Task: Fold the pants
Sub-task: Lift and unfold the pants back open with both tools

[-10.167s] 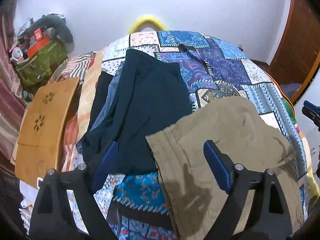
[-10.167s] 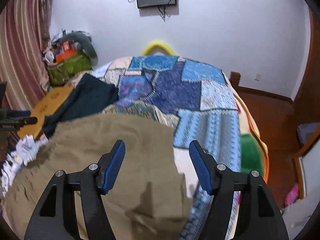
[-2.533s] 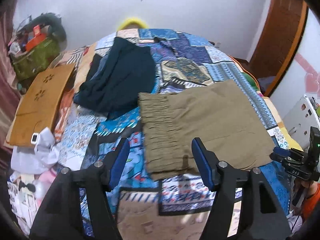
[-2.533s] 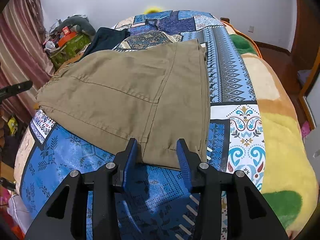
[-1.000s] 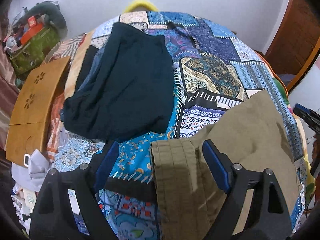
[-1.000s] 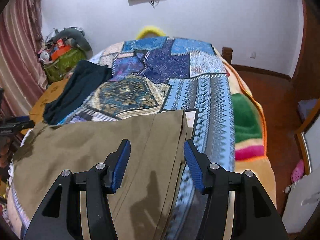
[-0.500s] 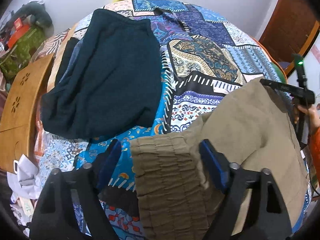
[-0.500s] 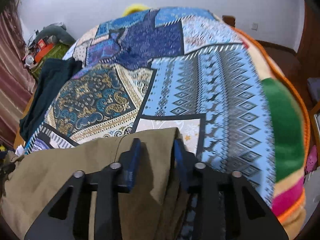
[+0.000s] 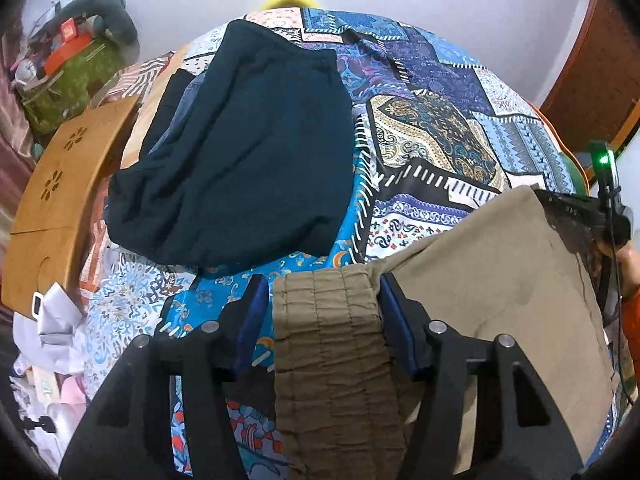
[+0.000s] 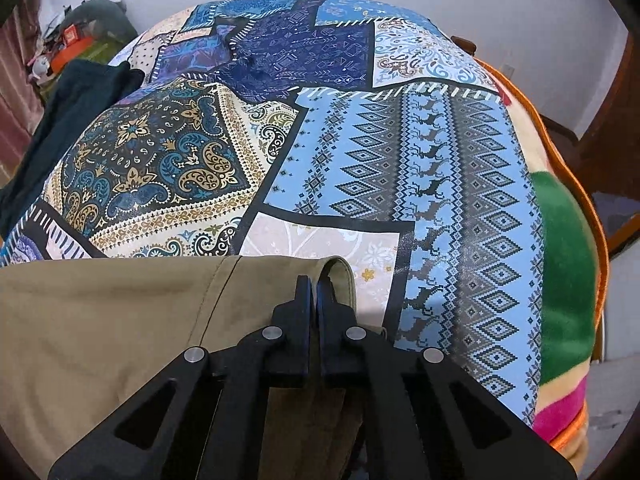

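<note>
Khaki pants (image 9: pixel 492 280) lie across the near part of a patchwork bedspread (image 9: pixel 432 132). In the left wrist view, my left gripper (image 9: pixel 320 300) straddles the gathered elastic waistband (image 9: pixel 324 320), its blue pads close on either side, the cloth bunched between them. In the right wrist view, my right gripper (image 10: pixel 314 284) is shut on the far corner of the khaki pants (image 10: pixel 120 312), at the leg hem; a fold of cloth curls up beside the fingertips. The right gripper also shows at the right edge of the left wrist view (image 9: pixel 580 208).
Dark folded pants (image 9: pixel 248 148) lie on the far left of the bed, also in the right wrist view (image 10: pixel 68 108). A wooden lap table (image 9: pixel 60 188) and white clutter (image 9: pixel 52 328) sit left of the bed. A green box (image 9: pixel 68 76) stands by the wall.
My right gripper closed from partly open to shut on the hem corner. My left gripper's jaws narrowed around the waistband, which now bunches between them.
</note>
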